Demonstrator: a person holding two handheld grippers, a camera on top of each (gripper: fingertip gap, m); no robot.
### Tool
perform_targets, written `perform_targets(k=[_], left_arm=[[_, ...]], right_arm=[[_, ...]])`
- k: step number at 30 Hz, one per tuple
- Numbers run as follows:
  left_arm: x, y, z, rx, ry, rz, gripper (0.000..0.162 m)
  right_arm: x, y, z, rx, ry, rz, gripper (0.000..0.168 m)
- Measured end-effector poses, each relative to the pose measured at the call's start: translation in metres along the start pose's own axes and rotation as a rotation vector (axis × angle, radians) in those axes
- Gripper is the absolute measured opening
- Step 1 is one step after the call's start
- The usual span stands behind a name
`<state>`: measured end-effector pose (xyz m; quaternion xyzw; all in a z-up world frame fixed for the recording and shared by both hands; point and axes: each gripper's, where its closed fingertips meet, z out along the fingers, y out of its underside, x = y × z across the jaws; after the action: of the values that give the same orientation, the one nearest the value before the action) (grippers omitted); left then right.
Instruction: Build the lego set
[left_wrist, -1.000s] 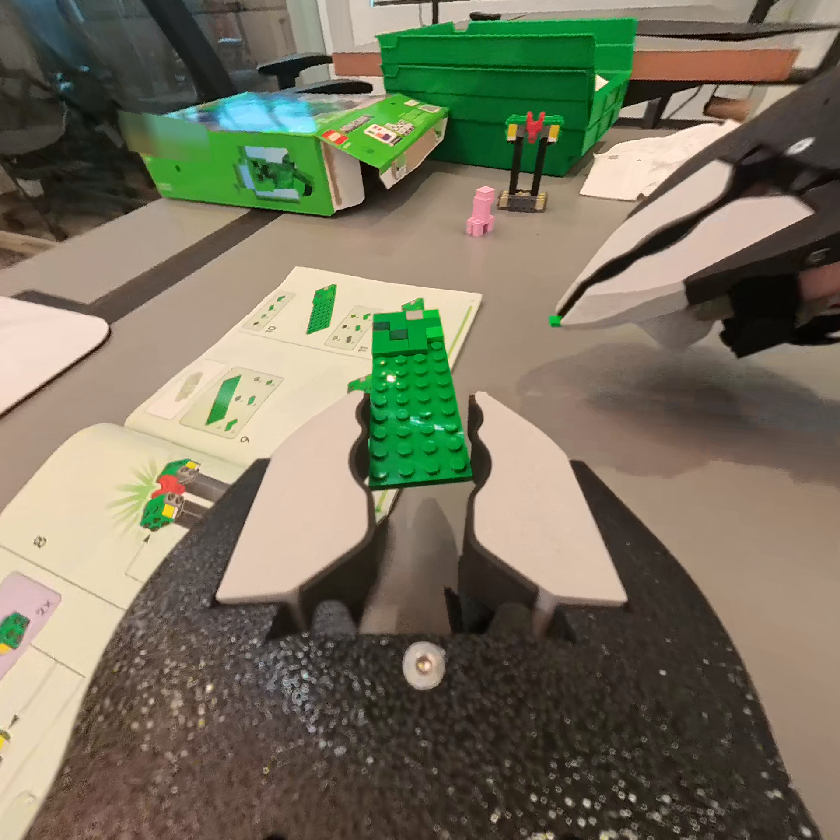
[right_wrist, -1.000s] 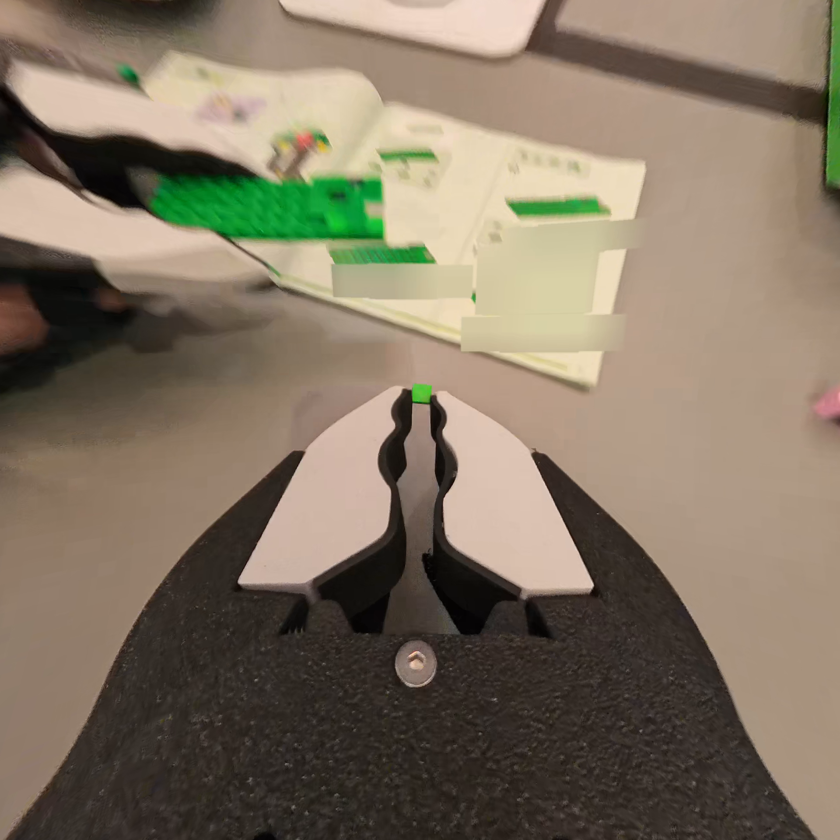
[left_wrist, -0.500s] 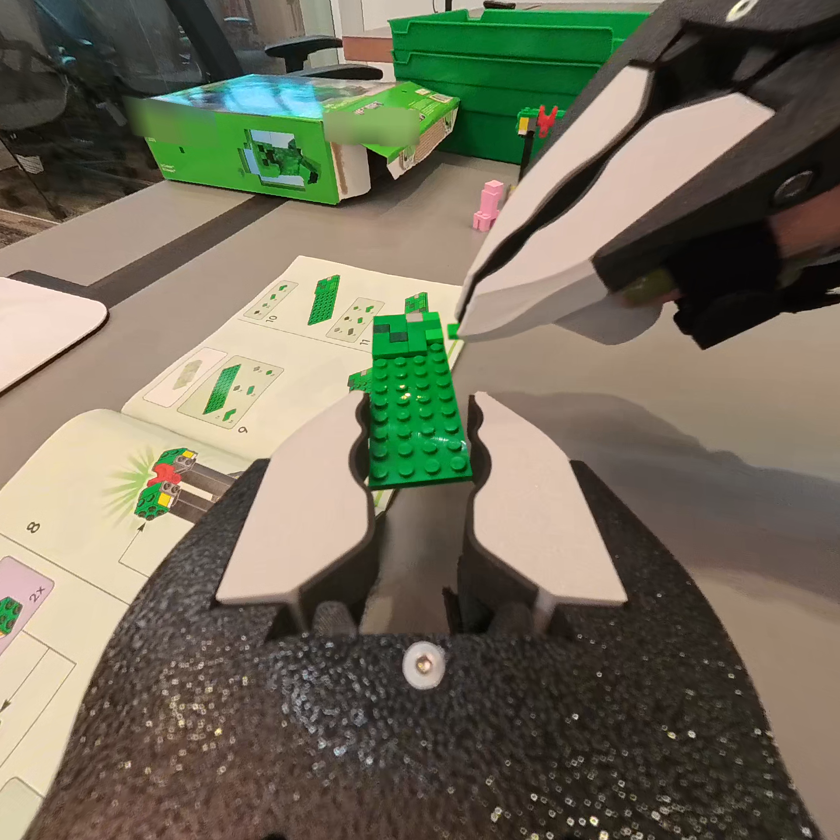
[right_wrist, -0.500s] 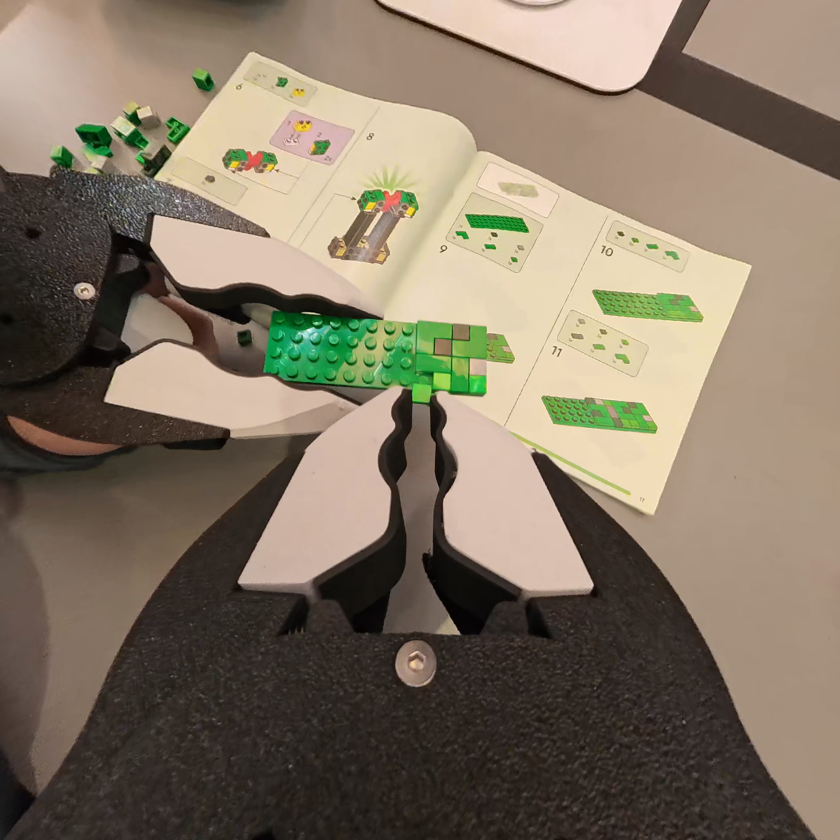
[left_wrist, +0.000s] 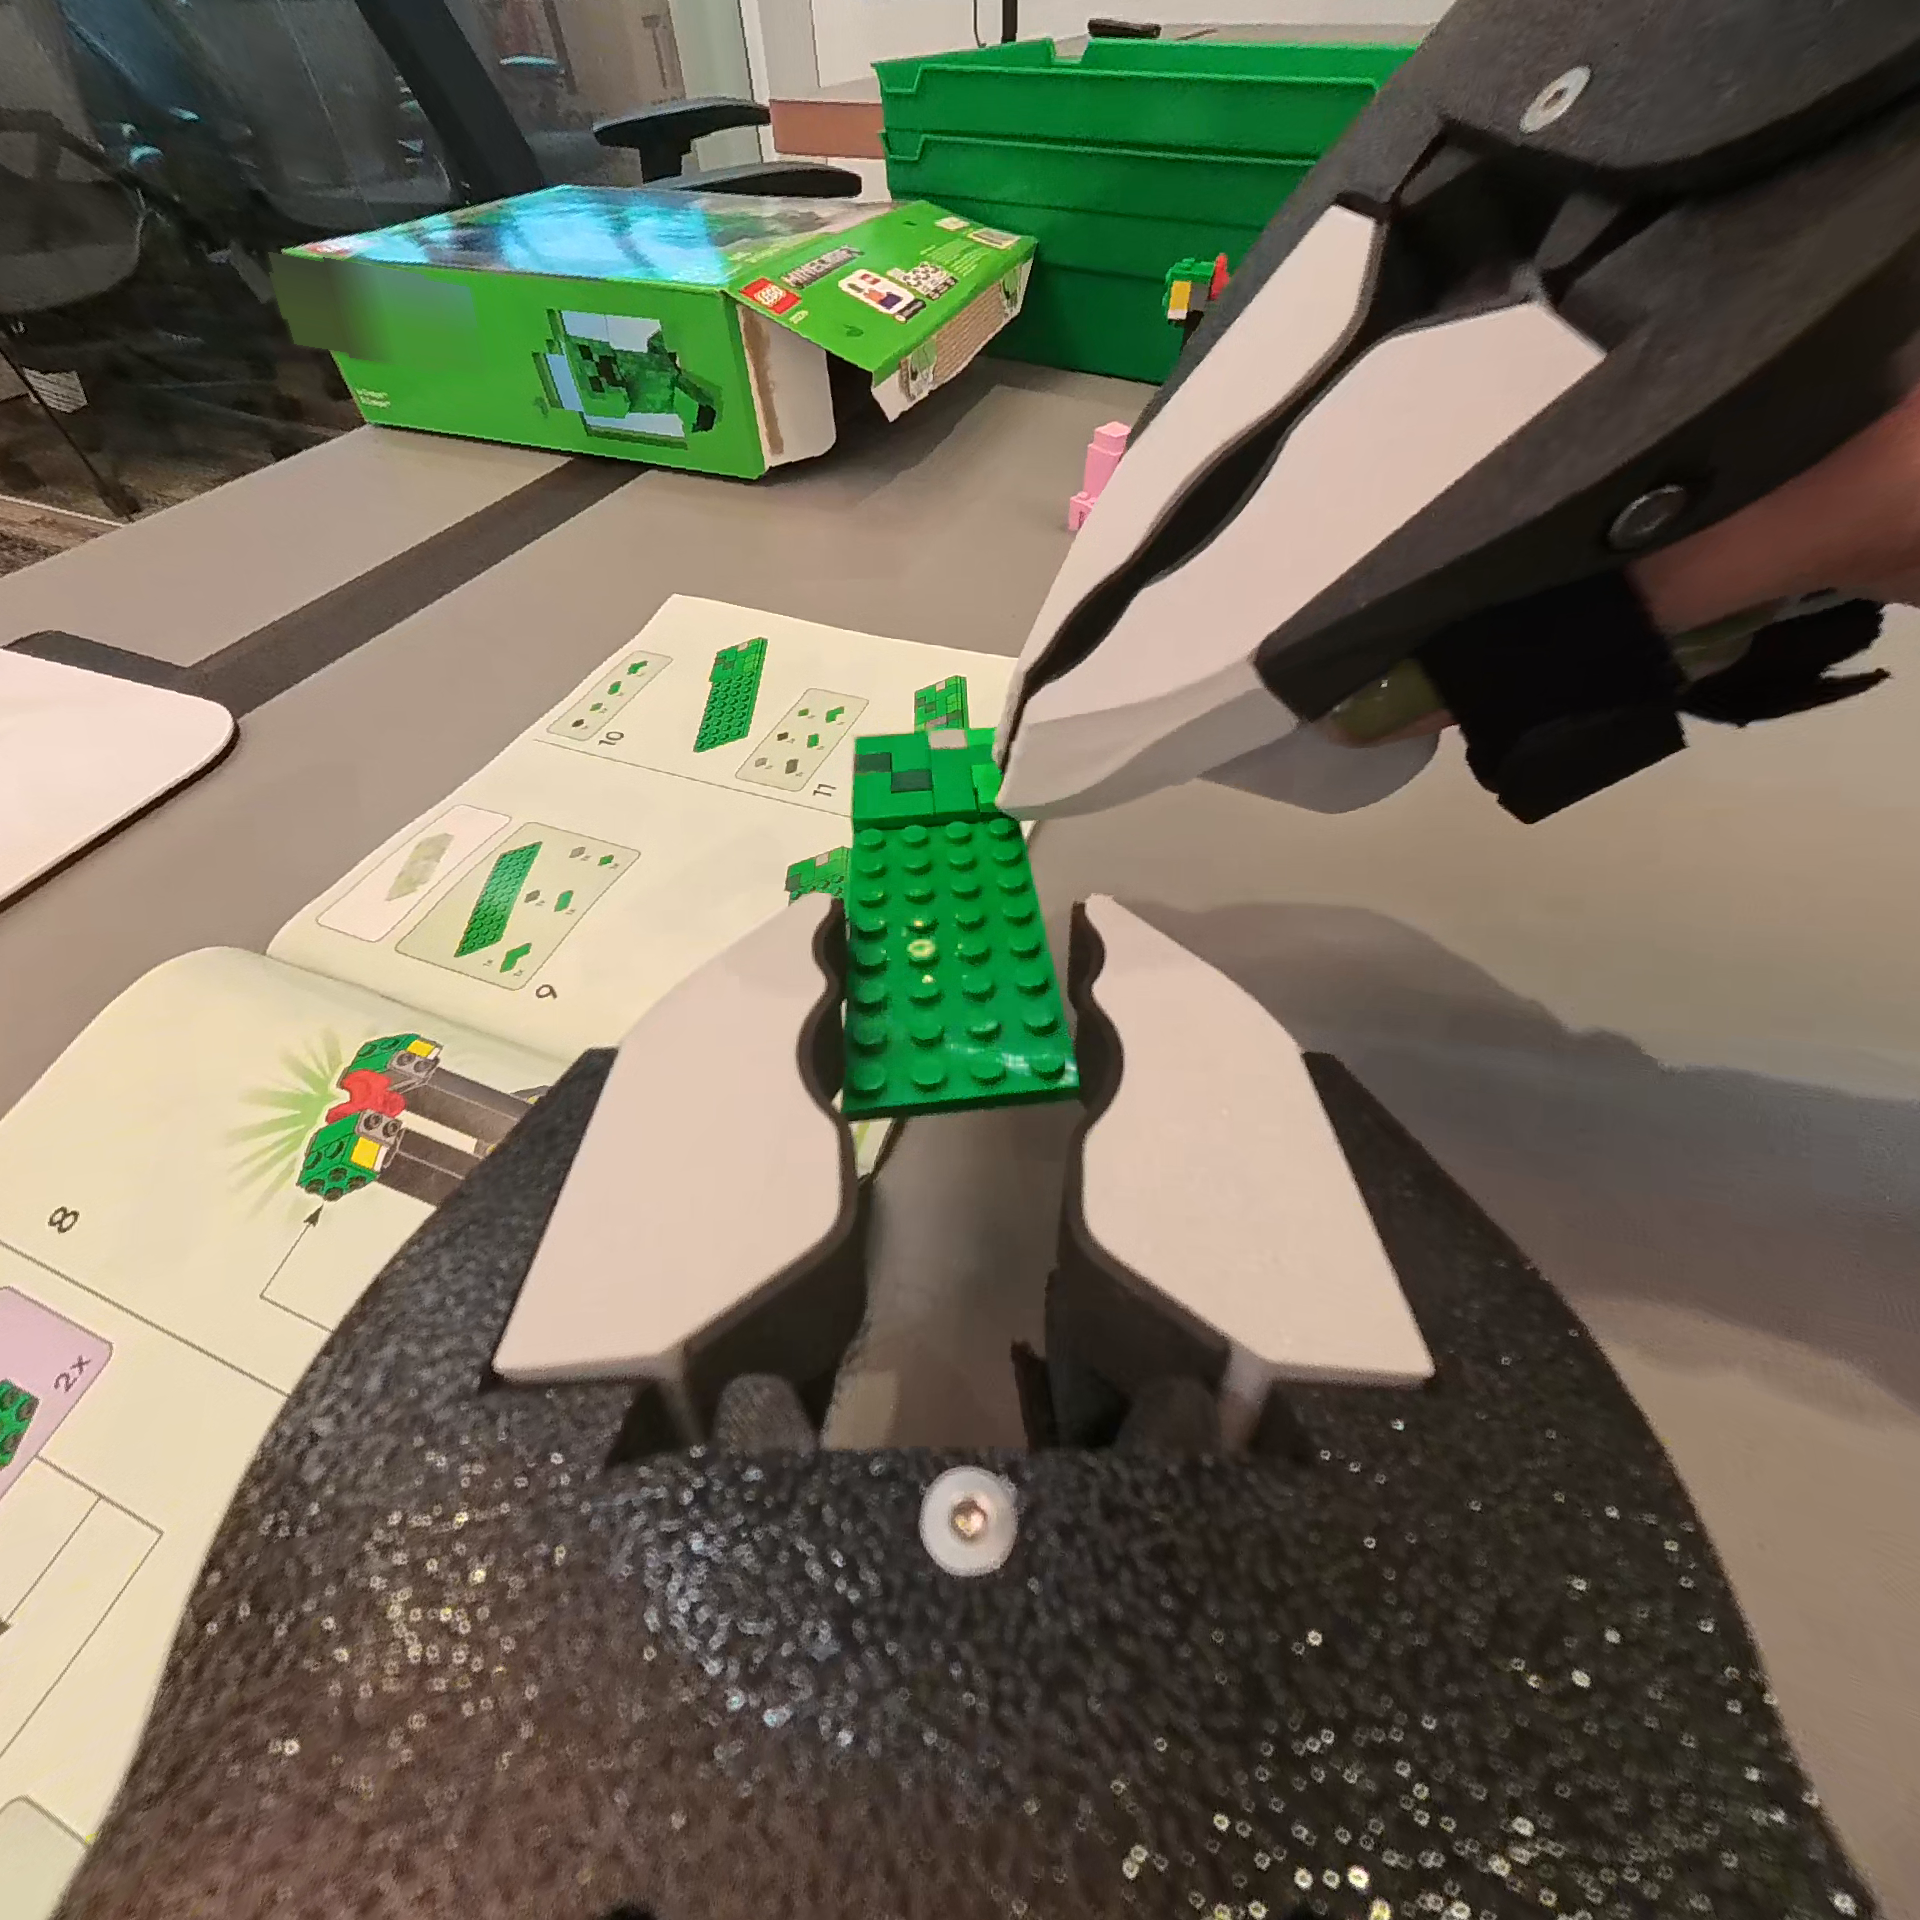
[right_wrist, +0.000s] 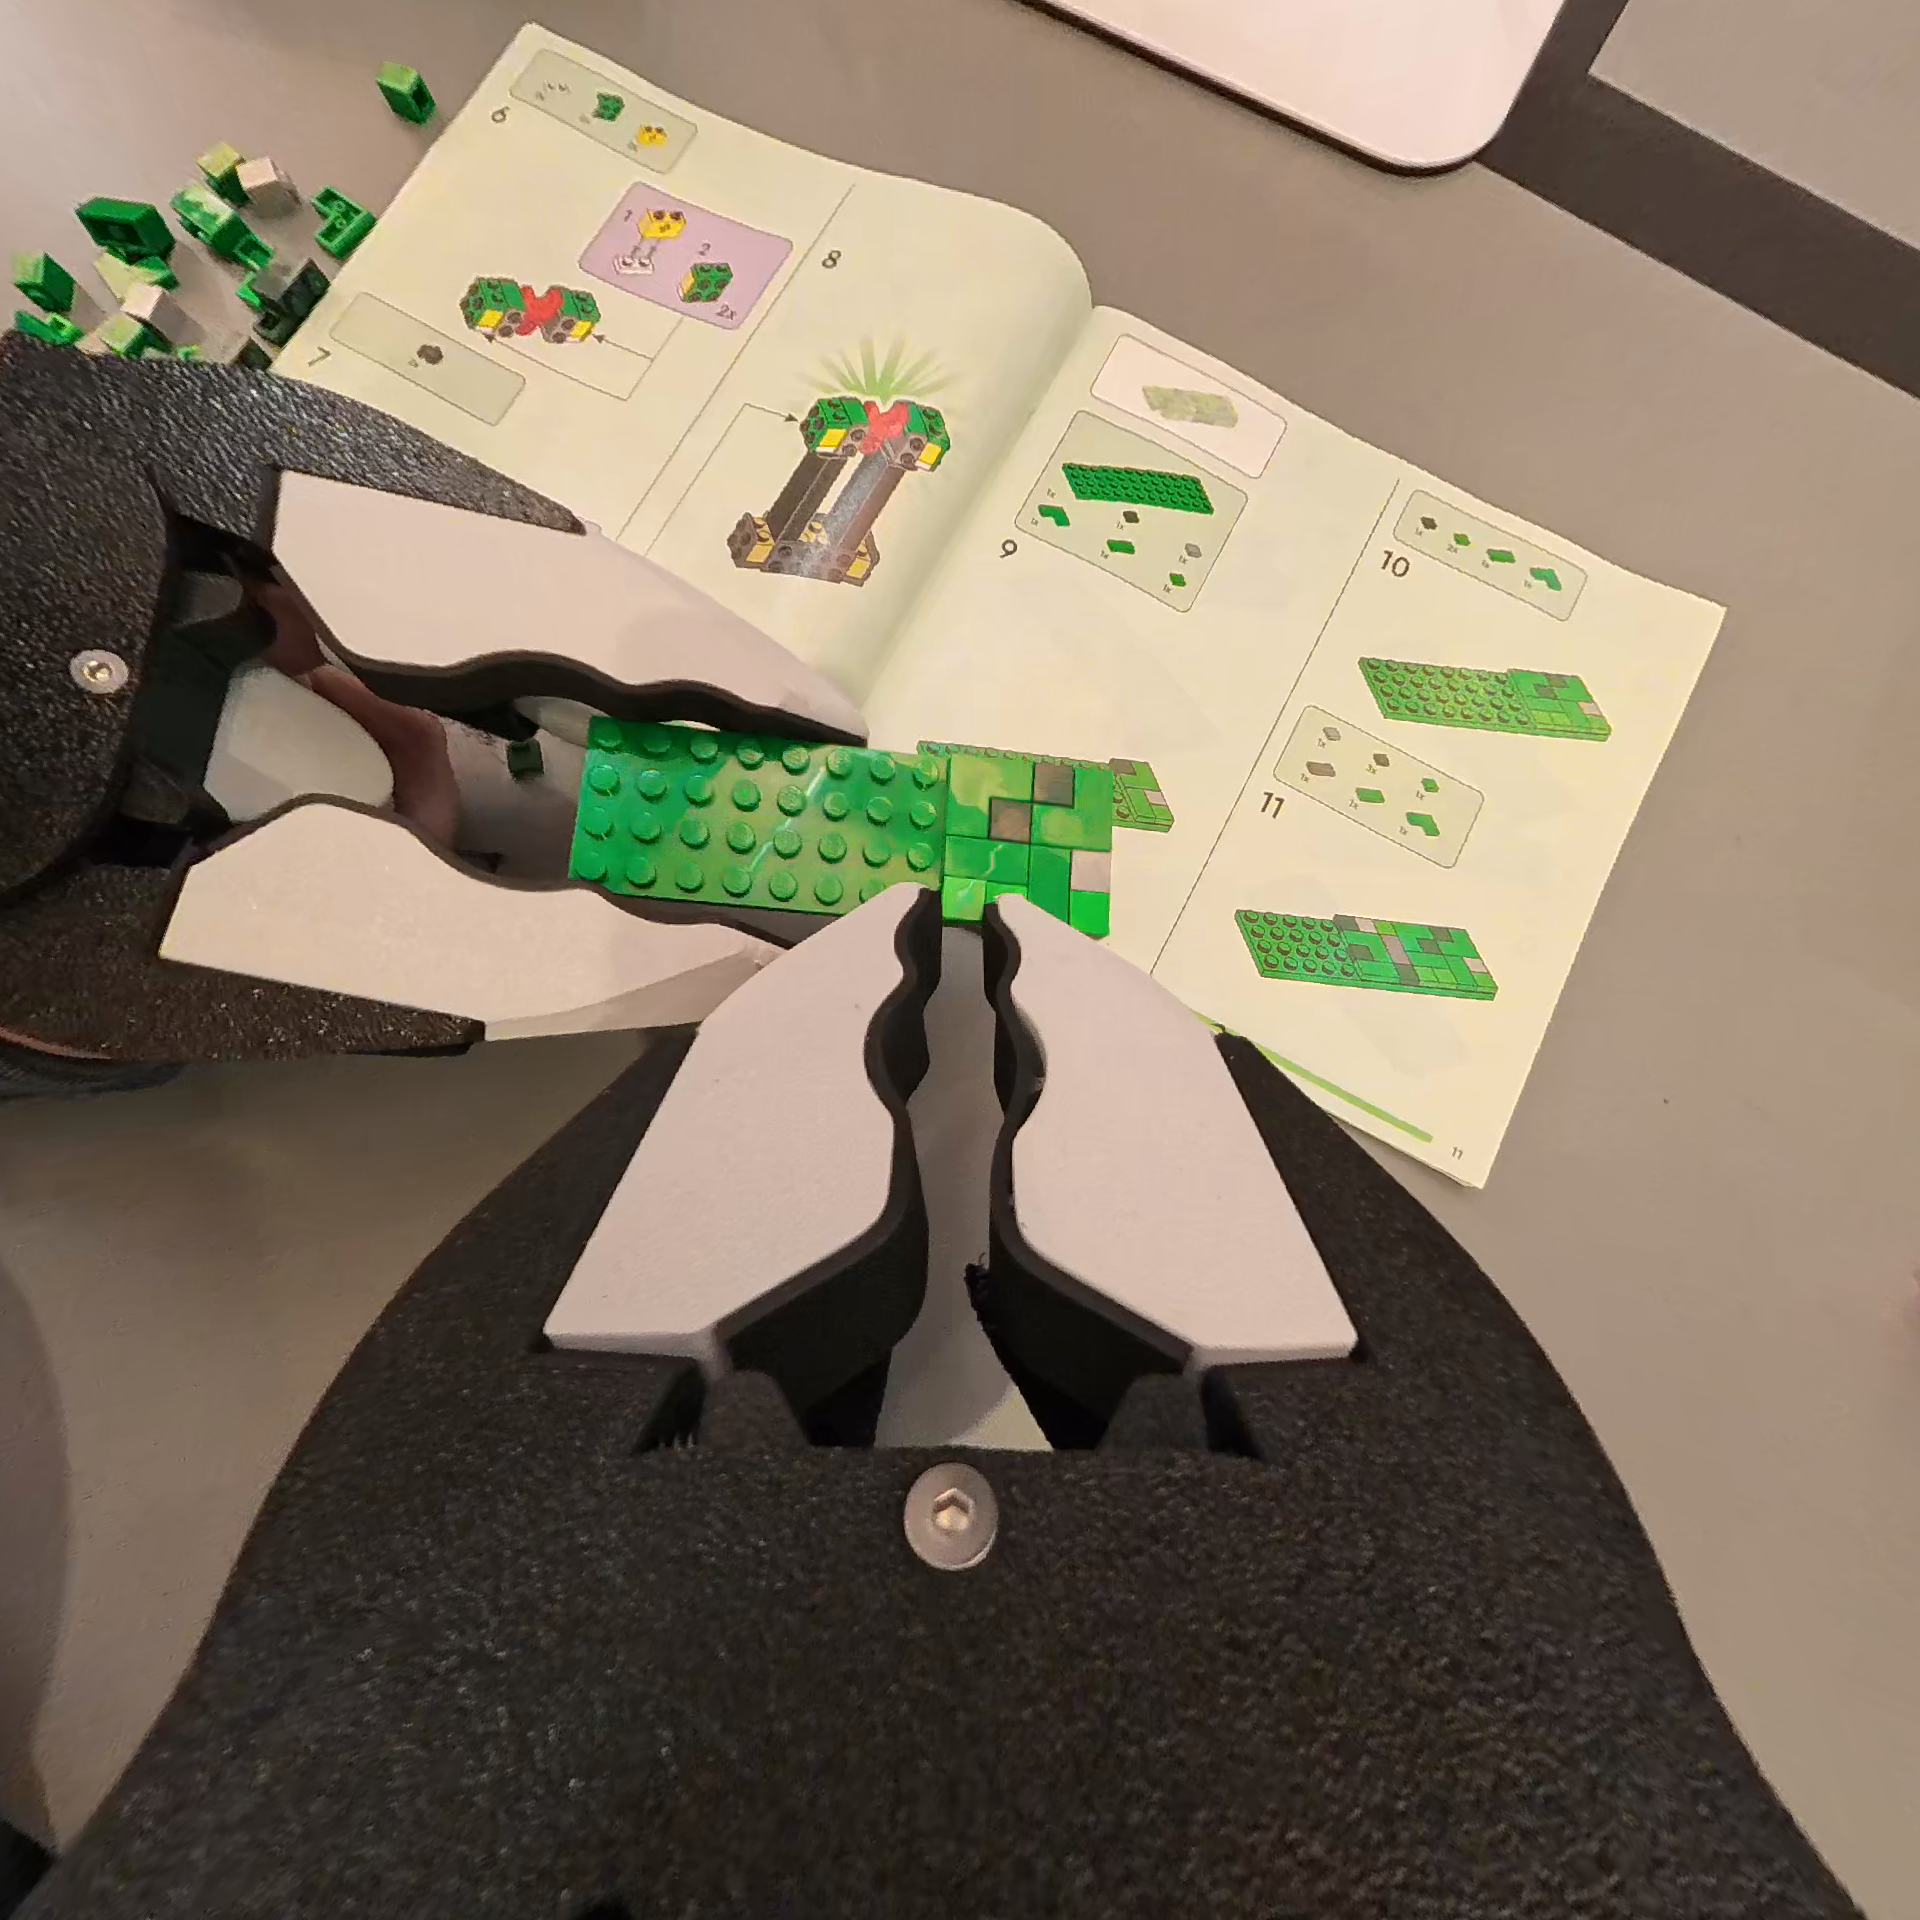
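One green studded plate (left_wrist: 956, 966), its far end tiled, lies at frame centre with its long axis running away from the left claw (left_wrist: 951, 925), which is clamped on its two long edges above the open instruction booklet (right_wrist: 935, 343). The right claw (right_wrist: 961, 909), nearly together, pinches one small green tile (right_wrist: 964, 902) at the plate's tiled end. One heap of loose bricks (right_wrist: 177, 260) sits upper left on the surface (right_wrist: 1714, 935).

The right gripper (right_wrist: 961, 909) has its jaws nearly closed at the tiled end of a green studded plate (right_wrist: 769, 821), gripped by the left gripper (right_wrist: 821, 831) above an open instruction booklet (right_wrist: 1299, 644) on the grey table (right_wrist: 1714, 1247); loose green bricks (right_wrist: 177, 260) lie near the far-left corner.
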<state>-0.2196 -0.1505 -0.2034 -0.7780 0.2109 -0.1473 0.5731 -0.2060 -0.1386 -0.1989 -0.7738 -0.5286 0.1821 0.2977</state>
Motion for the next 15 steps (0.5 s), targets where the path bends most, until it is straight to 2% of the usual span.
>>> perform_targets(k=[15], left_arm=[[-0.0003, -0.0003, -0.0001, 0.002, 0.012, -0.023, 0.04]], right_arm=[[-0.0022, 0.0002, 0.0002, -0.018, 0.007, -0.012, 0.007]])
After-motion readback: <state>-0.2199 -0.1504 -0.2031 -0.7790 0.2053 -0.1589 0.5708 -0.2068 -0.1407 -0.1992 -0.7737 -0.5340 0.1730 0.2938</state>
